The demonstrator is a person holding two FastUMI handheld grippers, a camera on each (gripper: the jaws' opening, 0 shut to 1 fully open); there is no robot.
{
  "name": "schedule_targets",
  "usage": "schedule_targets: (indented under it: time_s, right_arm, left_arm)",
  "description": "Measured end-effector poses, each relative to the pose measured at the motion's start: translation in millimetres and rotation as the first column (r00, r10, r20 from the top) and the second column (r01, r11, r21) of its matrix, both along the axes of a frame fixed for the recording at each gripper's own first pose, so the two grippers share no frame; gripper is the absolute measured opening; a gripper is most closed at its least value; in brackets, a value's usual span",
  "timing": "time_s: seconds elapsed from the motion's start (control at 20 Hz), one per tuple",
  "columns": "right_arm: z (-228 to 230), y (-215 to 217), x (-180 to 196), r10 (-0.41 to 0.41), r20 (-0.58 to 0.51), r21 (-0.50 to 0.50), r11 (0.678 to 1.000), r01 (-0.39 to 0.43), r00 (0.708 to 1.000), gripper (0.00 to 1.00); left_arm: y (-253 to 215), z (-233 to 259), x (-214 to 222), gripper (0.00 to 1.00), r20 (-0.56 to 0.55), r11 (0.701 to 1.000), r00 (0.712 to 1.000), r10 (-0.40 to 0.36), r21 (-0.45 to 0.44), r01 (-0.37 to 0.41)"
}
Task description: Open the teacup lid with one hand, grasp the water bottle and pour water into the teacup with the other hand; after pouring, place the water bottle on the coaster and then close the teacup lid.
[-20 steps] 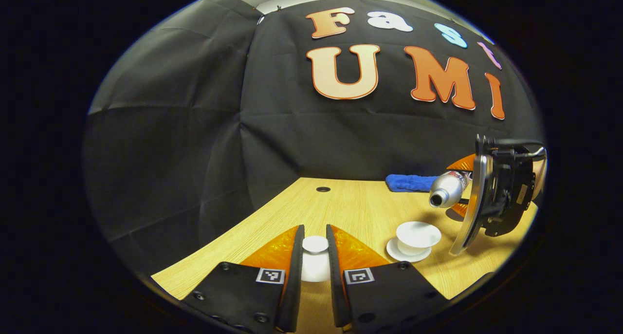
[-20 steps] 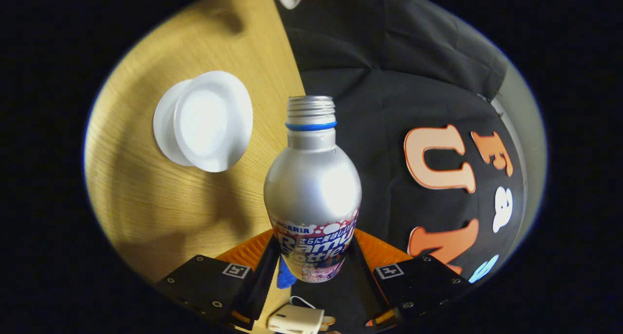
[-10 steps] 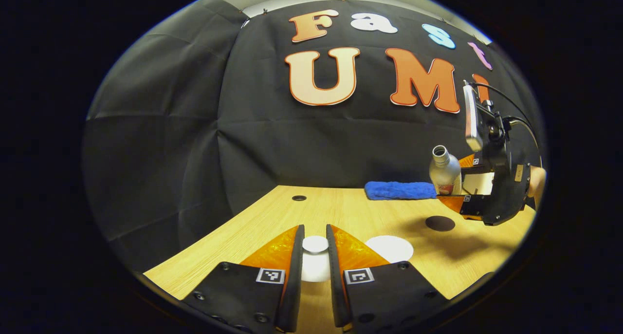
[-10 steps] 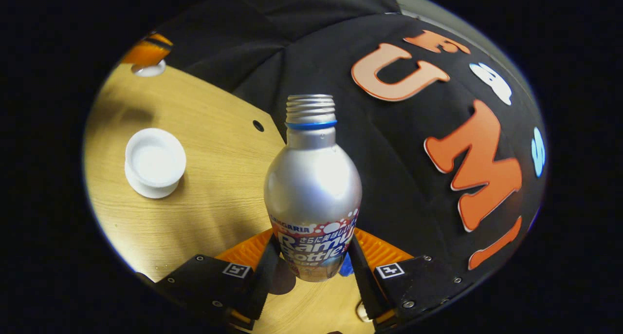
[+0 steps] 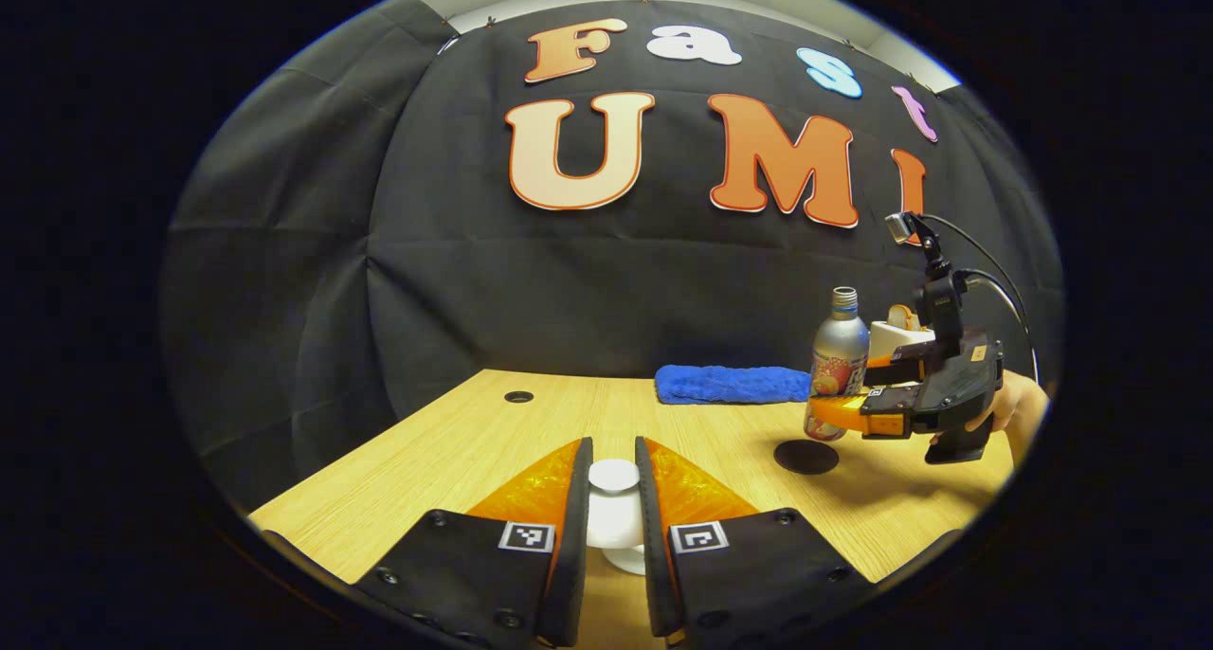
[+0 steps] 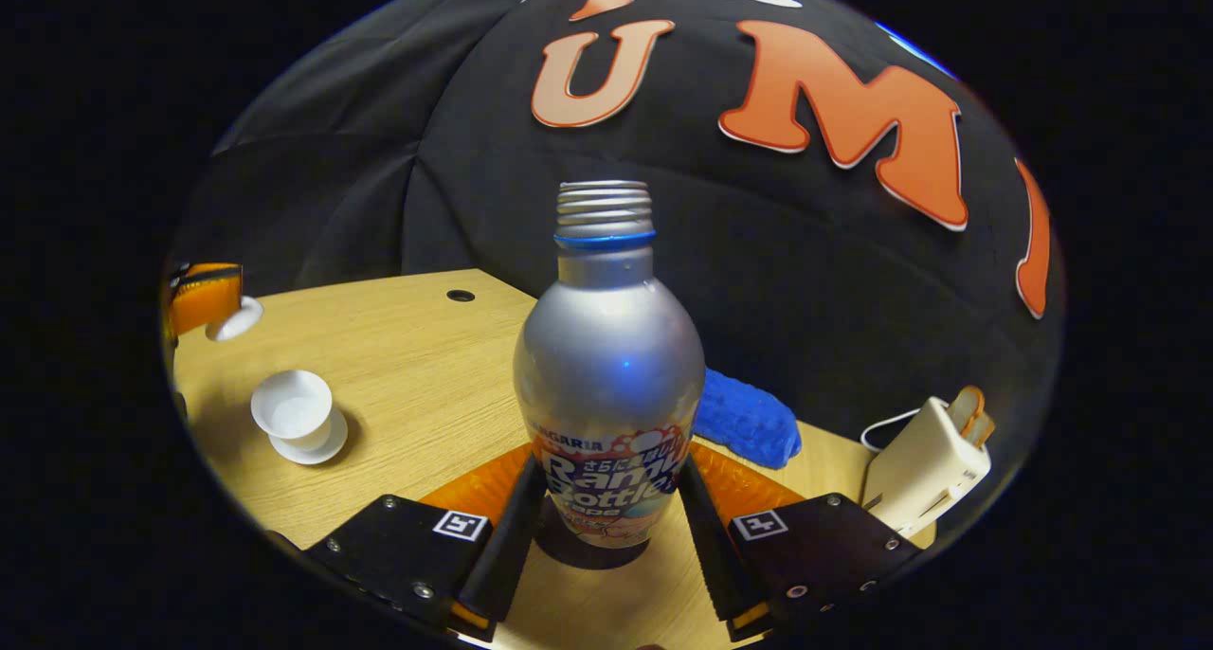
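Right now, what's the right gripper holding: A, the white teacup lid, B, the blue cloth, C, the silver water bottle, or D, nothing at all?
C: in the right gripper view both fingers of the right gripper press the sides of the upright silver water bottle, while the left gripper holds the white teacup lid.

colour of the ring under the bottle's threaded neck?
Blue. The ring circles the silver water bottle just below the threads, clearest in the right gripper view.
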State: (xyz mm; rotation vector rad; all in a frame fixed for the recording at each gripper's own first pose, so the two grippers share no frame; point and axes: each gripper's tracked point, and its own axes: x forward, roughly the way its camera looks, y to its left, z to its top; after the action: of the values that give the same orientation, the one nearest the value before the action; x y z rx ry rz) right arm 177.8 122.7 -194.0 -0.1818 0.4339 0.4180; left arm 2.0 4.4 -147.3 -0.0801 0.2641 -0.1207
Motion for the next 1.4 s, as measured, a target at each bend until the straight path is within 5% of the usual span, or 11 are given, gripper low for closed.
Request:
schedule_targets:
  time_s: [0.3, 0.95, 1.4]
  right_arm:
    - [-23, -2, 3, -0.027, -0.114, 0.184, 0.982, 0.048, 0.993, 0.79]
    - [-48, -3, 0, -0.043, -0.124, 0.112, 0.992, 0.058, 0.991, 0.81]
    - [-28, -11, -19, -0.014, -0.051, 0.055, 0.998, 0.017, 0.999, 0.97]
  left_arm:
    - [-23, -5, 3, 0.31, -0.007, 0.999, 0.999, -0.033, -0.036, 0.033]
    - [-35, -48, 18, 0.27, -0.081, 0.998, 0.995, -0.05, -0.032, 0.048]
    - [-42, -67, 19, 0.31, -0.102, 0.998, 0.993, -0.055, -0.004, 0.055]
